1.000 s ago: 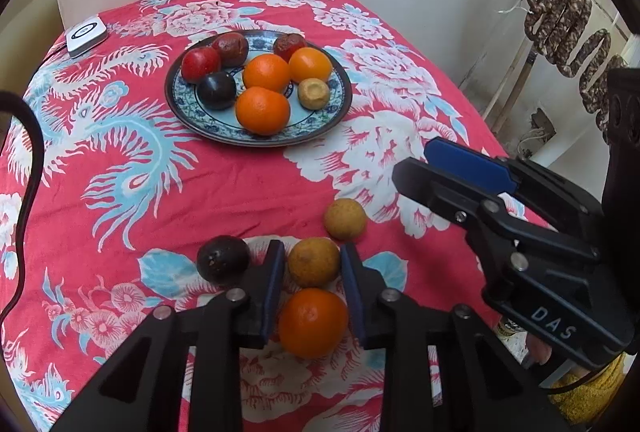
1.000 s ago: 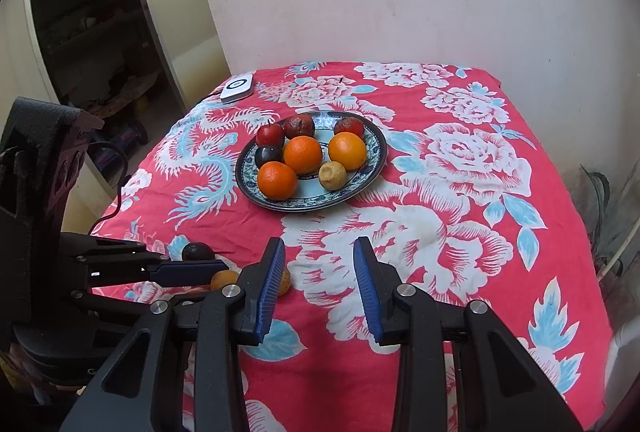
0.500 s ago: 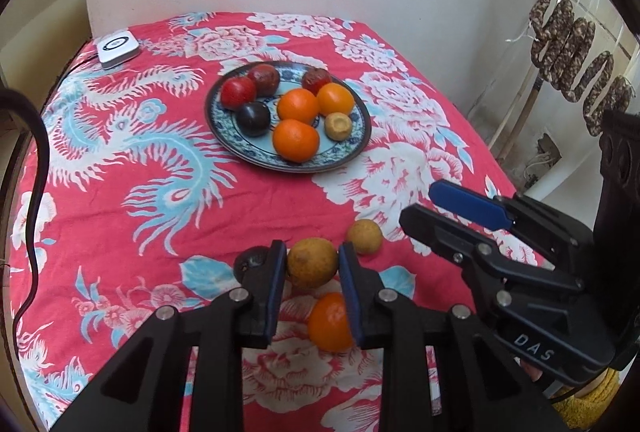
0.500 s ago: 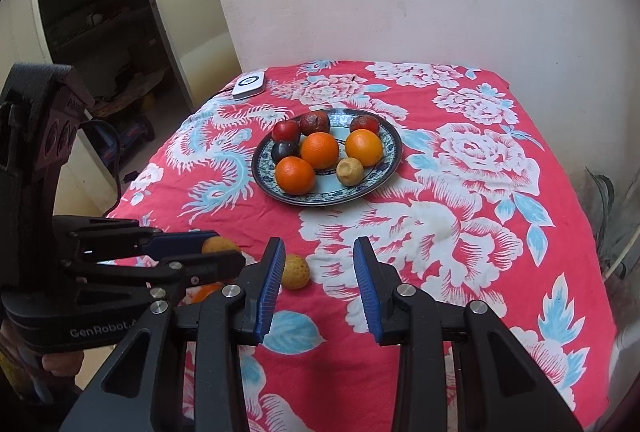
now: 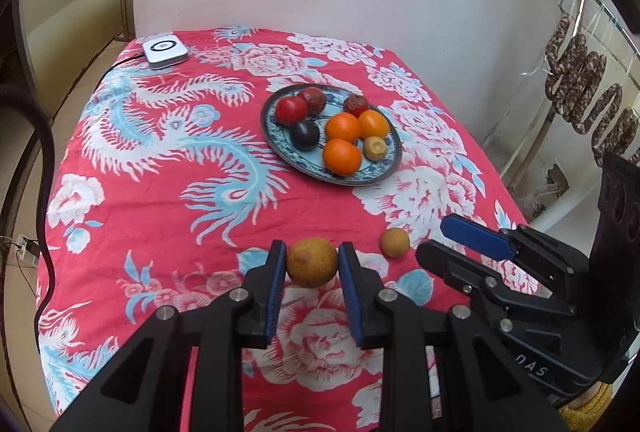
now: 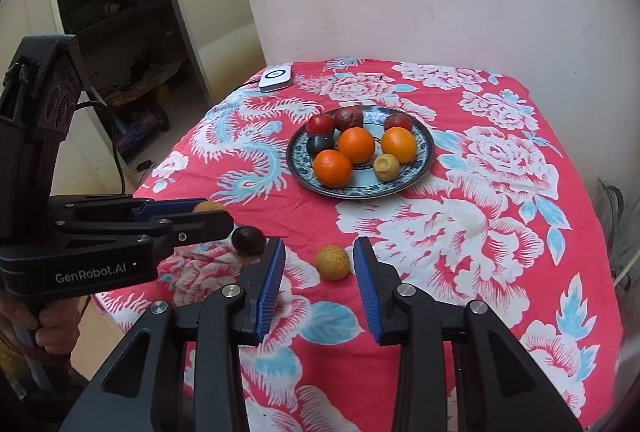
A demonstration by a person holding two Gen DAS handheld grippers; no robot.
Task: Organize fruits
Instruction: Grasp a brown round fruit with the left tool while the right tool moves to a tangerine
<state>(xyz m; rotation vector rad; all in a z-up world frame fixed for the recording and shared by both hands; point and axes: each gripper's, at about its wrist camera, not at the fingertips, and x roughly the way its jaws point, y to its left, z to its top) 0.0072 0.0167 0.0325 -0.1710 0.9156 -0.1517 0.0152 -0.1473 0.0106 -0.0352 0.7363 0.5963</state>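
My left gripper point(image 5: 312, 260) is shut on a round yellow-brown fruit point(image 5: 312, 262) and holds it just above the red flowered cloth. It enters the right wrist view from the left, the same fruit point(image 6: 208, 207) peeking between its fingers. A blue patterned plate point(image 5: 267, 123) farther back carries three oranges, red and dark fruits and a small yellow one. My right gripper point(image 6: 320, 272) stands open, with a small yellow fruit point(image 6: 333, 262) lying on the cloth just past its fingertips. A dark fruit point(image 6: 248, 240) rests on the cloth to the left of that.
A white square device point(image 5: 165, 49) with a cable sits at the table's far left corner. A pale wall stands right behind the table. The cloth drops off at the left, right and near edges. Strings of dried sausage point(image 5: 580, 87) hang at the right.
My left gripper has lifted the yellow-brown fruit off the cloth, leaving the orange and the dark fruit behind. My right gripper has drifted closer to the small yellow fruit.
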